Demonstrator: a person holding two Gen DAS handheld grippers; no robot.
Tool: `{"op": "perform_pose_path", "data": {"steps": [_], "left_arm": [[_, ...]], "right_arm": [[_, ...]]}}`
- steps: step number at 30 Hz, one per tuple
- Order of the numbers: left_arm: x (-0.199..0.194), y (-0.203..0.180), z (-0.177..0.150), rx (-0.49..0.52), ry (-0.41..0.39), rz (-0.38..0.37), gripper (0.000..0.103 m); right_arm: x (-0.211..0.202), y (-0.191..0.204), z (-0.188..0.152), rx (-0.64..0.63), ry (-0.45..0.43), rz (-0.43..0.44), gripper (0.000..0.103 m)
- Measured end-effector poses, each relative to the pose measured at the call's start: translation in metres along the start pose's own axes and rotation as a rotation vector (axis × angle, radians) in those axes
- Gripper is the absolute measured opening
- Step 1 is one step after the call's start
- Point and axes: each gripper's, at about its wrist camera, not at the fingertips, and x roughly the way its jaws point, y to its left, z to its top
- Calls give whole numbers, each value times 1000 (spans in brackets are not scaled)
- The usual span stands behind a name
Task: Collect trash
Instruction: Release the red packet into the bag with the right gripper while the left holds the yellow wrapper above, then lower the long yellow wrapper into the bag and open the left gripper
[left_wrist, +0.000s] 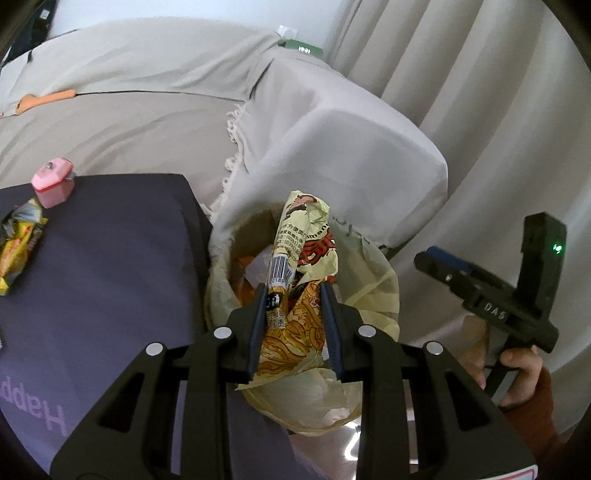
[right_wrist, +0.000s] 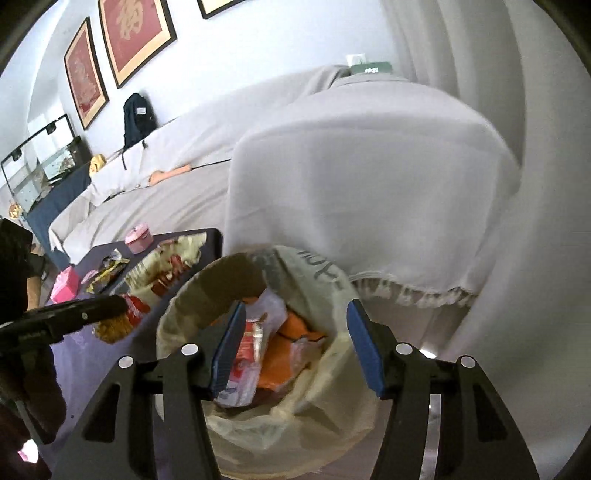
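Observation:
My left gripper (left_wrist: 293, 291) is shut on a crumpled yellow noodle wrapper (left_wrist: 301, 258) and holds it over the lined trash bin (left_wrist: 376, 295) beside the table. The right gripper (right_wrist: 295, 314) is open and empty, right above the same bin (right_wrist: 325, 369), which holds red, white and orange wrappers (right_wrist: 280, 332). It shows in the left wrist view (left_wrist: 443, 262) to the right of the bin. In the right wrist view, the left gripper's finger (right_wrist: 88, 314) holds the wrapper (right_wrist: 162, 269) at the left of the bin.
A dark purple table (left_wrist: 110, 277) stands left of the bin, with a yellow snack wrapper (left_wrist: 18, 247) and a pink box (left_wrist: 51, 181) on it. More wrappers and a pink pack (right_wrist: 66, 284) lie on the table. A cloth-covered sofa (left_wrist: 332, 147) is behind the bin, curtains at right.

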Motion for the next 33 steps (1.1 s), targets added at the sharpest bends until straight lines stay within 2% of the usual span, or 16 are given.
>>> {"op": "perform_pose_path", "data": {"steps": [6, 12, 16, 18, 21, 25, 33], "left_arm": [[25, -16, -3, 11, 31, -1, 26], [49, -23, 0, -4, 34, -16, 27], [59, -27, 4, 7, 31, -14, 46], [59, -25, 7, 9, 29, 4, 46], [50, -17, 9, -17, 8, 3, 51], [28, 0, 7, -51, -25, 33, 52], [-42, 52, -19, -49, -110, 187, 53]], "right_arm": [[-9, -3, -5, -46, -21, -66, 54], [-13, -11, -6, -36, -41, -81, 54], [-17, -18, -7, -17, -52, -87, 54], [-20, -19, -8, -13, -62, -96, 54], [-23, -17, -9, -17, -83, -100, 54], [-22, -10, -9, -18, -85, -86, 54], [-14, 26, -5, -72, -72, -39, 54]]}}
